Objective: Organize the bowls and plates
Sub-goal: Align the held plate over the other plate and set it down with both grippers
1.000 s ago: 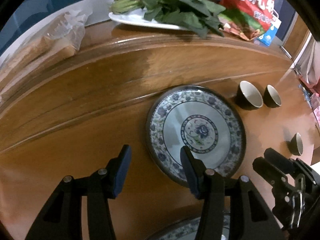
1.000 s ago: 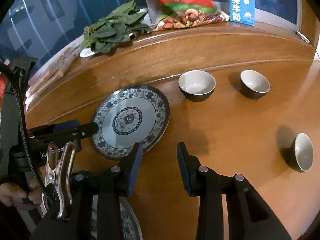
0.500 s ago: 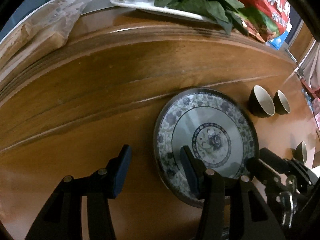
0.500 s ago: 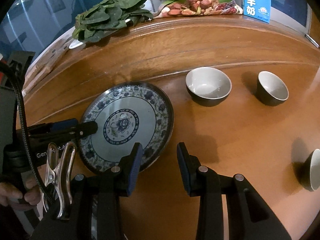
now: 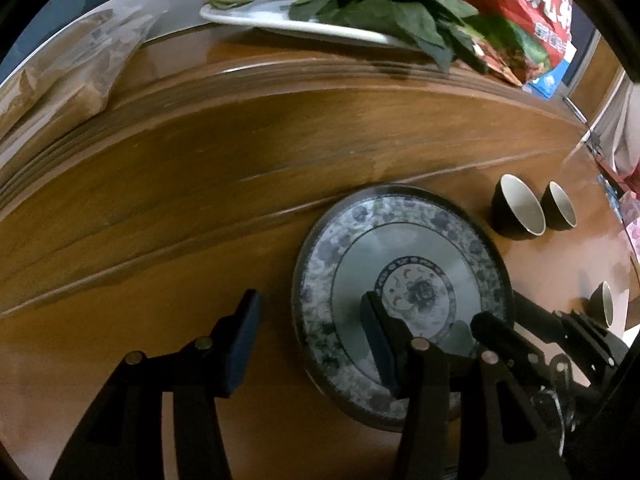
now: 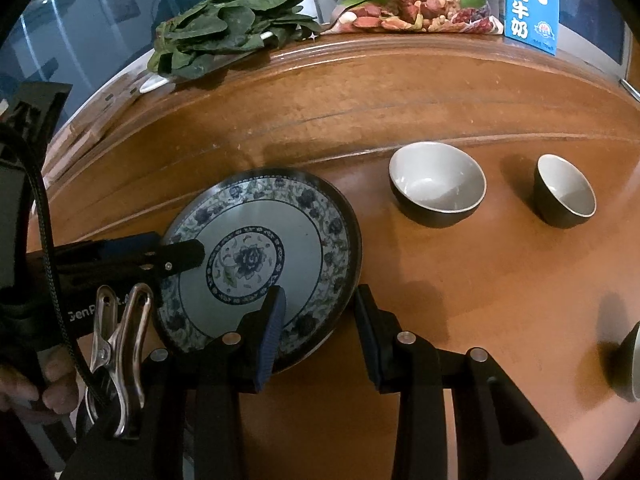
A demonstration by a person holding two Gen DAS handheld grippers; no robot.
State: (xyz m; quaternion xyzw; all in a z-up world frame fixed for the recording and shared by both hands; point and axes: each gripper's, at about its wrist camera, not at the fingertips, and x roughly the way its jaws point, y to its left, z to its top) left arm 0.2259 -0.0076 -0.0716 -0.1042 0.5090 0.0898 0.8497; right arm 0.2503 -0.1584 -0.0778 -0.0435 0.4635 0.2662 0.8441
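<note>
1. The left gripper [image 5: 308, 336] is open. One finger stands over the bare wooden table [image 5: 200, 208]; the other stands over the near left part of the round blue-and-white floral porcelain plate [image 5: 400, 248]. Contact with the plate cannot be confirmed.
2. The right gripper [image 6: 320, 332] is open. Its fingers straddle the near right rim of the plate [image 6: 312, 216]: one over the plate face, one outside the rim over the table [image 6: 480, 280].
3. The plate lies flat on the table, between the two grippers. In the right wrist view, the left gripper [image 6: 176, 254] reaches in over the left rim of the plate.
4. A dark bowl with a pale interior [image 6: 438, 184] stands upright on the table, right of the plate and apart from it.
5. A smaller dark cup with a pale interior [image 6: 564, 192] stands farther right of the plate, apart from the bowl.
6. A third dark cup [image 6: 634, 356] sits right of the plate at the near frame edge, partly cut off.
7. Beyond the plate, on the raised far part of the table, lie leafy greens on a white dish [image 6: 228, 28].
8. Right of the greens, also beyond the plate, are a red snack bag [image 6: 416, 4] and a blue-and-white milk carton [image 6: 530, 4].
9. Beyond and left of the plate lies a clear plastic bag with tan contents [image 5: 68, 76].
</note>
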